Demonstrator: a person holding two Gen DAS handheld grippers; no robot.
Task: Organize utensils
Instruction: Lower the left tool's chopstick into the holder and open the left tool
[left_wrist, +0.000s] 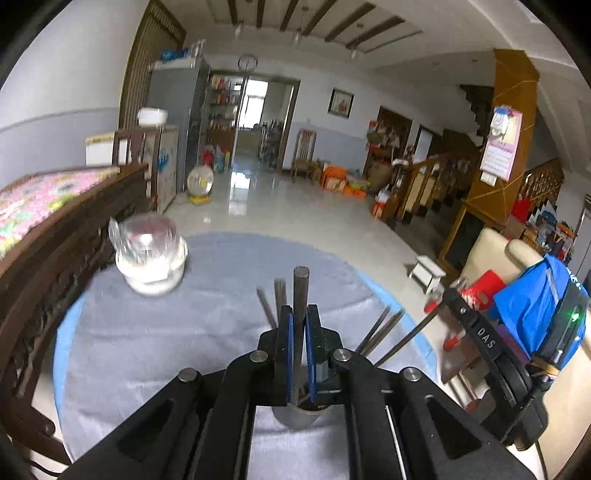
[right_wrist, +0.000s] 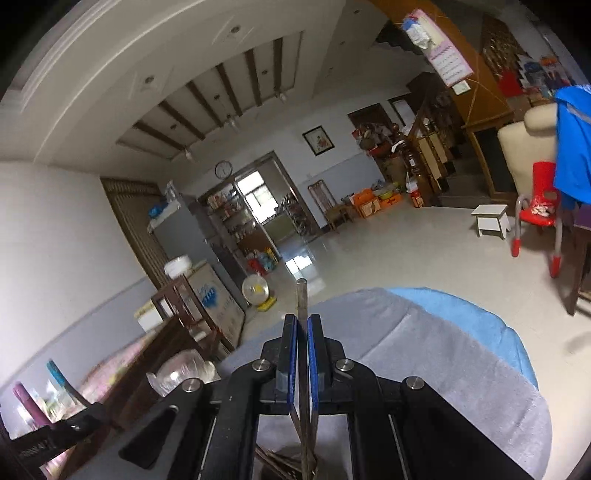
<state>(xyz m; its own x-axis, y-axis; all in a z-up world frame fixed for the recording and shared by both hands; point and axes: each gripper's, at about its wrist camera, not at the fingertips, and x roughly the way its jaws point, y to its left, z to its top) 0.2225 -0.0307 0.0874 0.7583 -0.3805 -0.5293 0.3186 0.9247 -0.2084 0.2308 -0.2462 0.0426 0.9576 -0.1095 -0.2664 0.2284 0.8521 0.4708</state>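
My left gripper (left_wrist: 299, 314) is shut on a dark chopstick (left_wrist: 300, 291) that stands upright out of a round holder (left_wrist: 301, 415) under the jaws. Several more dark chopsticks (left_wrist: 380, 330) fan out of the same holder to the right. My right gripper (right_wrist: 303, 325) is shut on a thin chopstick (right_wrist: 302, 299) that points up, above more chopsticks (right_wrist: 280, 459) bundled below it. The right gripper also shows in the left wrist view at the right edge (left_wrist: 476, 332).
A clear glass jar on a white base (left_wrist: 151, 254) stands at the far left of the round table, which has a grey cloth (left_wrist: 184, 332). A carved wooden bench (left_wrist: 55, 236) borders the left. A red plastic chair (right_wrist: 539, 210) stands to the right.
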